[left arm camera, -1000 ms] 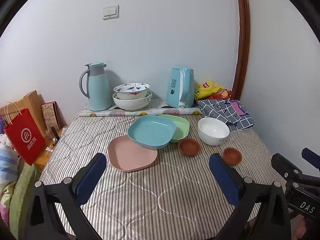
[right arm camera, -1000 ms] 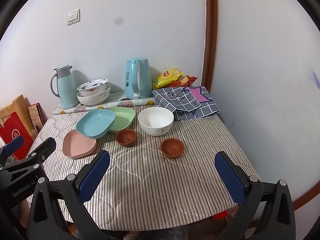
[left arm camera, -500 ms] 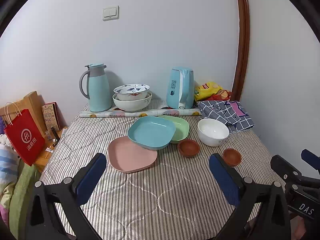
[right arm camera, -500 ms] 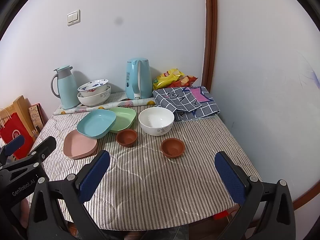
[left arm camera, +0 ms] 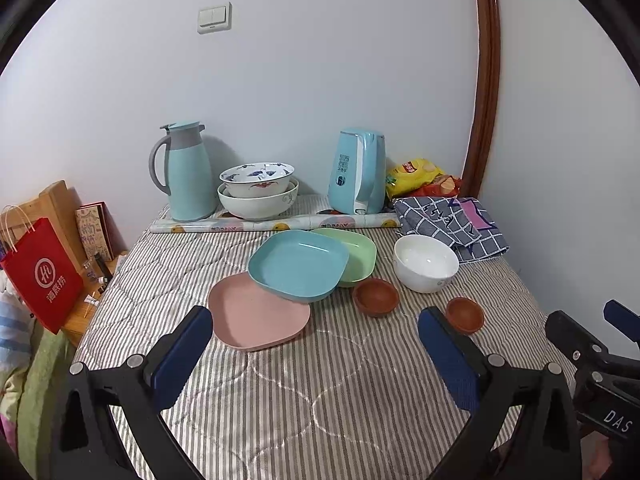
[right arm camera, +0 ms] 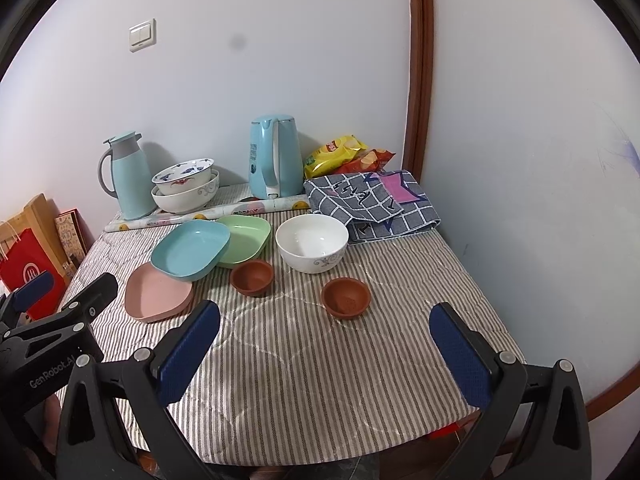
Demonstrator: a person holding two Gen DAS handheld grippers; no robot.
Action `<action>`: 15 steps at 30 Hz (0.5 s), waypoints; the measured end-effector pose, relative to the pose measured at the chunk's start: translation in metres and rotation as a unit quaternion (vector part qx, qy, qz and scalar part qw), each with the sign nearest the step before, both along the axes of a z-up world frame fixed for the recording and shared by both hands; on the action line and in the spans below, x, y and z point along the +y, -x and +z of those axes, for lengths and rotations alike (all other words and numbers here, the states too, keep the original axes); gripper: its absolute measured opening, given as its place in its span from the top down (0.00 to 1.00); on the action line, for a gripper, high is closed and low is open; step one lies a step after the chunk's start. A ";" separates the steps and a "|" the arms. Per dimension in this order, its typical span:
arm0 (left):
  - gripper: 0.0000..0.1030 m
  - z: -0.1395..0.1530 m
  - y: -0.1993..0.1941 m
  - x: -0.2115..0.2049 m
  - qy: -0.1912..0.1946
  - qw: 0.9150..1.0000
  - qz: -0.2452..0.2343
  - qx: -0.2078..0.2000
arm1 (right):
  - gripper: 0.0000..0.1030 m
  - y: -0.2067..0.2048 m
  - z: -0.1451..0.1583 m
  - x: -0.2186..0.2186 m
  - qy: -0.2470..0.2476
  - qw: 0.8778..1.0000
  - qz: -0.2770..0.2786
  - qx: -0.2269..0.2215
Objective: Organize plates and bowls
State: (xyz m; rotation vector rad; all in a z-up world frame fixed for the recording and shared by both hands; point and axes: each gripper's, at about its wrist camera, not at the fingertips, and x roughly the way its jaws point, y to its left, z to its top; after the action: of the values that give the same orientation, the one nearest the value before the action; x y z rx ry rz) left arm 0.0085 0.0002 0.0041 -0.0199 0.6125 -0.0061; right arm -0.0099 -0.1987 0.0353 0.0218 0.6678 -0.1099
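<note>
On the striped tablecloth lie a pink plate (left arm camera: 258, 316) (right arm camera: 156, 294), a blue plate (left arm camera: 298, 264) (right arm camera: 190, 250) leaning across it, and a green plate (left arm camera: 356, 254) (right arm camera: 246, 240) behind. A white bowl (left arm camera: 426, 262) (right arm camera: 312, 246) and two small brown bowls (left arm camera: 376, 298) (left arm camera: 464, 314) (right arm camera: 252, 278) (right arm camera: 346, 296) sit to the right. Two patterned bowls (left arm camera: 258, 192) (right arm camera: 186, 186) are stacked at the back. My left gripper (left arm camera: 316, 340) hovers open over the near table, facing the pink plate. My right gripper (right arm camera: 326, 332) is open too, near the front edge, with nothing between its fingers.
Along the wall stand a teal thermos jug (left arm camera: 186, 172), a teal electric kettle (left arm camera: 358, 172), snack bags (left arm camera: 420, 176), a folded checked cloth (left arm camera: 452, 220) and a rolled mat (left arm camera: 276, 224). A red paper bag (left arm camera: 42, 272) stands left of the table.
Both grippers have drifted slightly back, so the dishes sit a touch farther off. Nothing on the table has moved.
</note>
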 end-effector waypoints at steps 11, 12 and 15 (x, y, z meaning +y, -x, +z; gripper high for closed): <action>0.00 -0.019 -0.055 0.020 0.000 0.999 0.010 0.037 | 0.00 -0.040 -0.008 -0.003 -0.026 1.000 0.015 0.008; 0.00 -0.021 -0.059 0.022 0.001 0.999 0.011 0.041 | 0.00 -0.046 -0.009 -0.003 -0.028 0.999 0.016 0.009; 0.00 -0.026 -0.074 0.029 0.001 0.999 0.018 0.048 | 0.00 -0.062 -0.014 0.002 -0.035 0.999 0.026 0.018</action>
State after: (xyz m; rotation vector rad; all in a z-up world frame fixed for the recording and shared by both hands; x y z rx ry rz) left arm 0.0827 0.0294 -0.0221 -0.0340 0.7087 0.0301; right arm 0.0519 -0.1966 0.0208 0.0694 0.7084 -0.0379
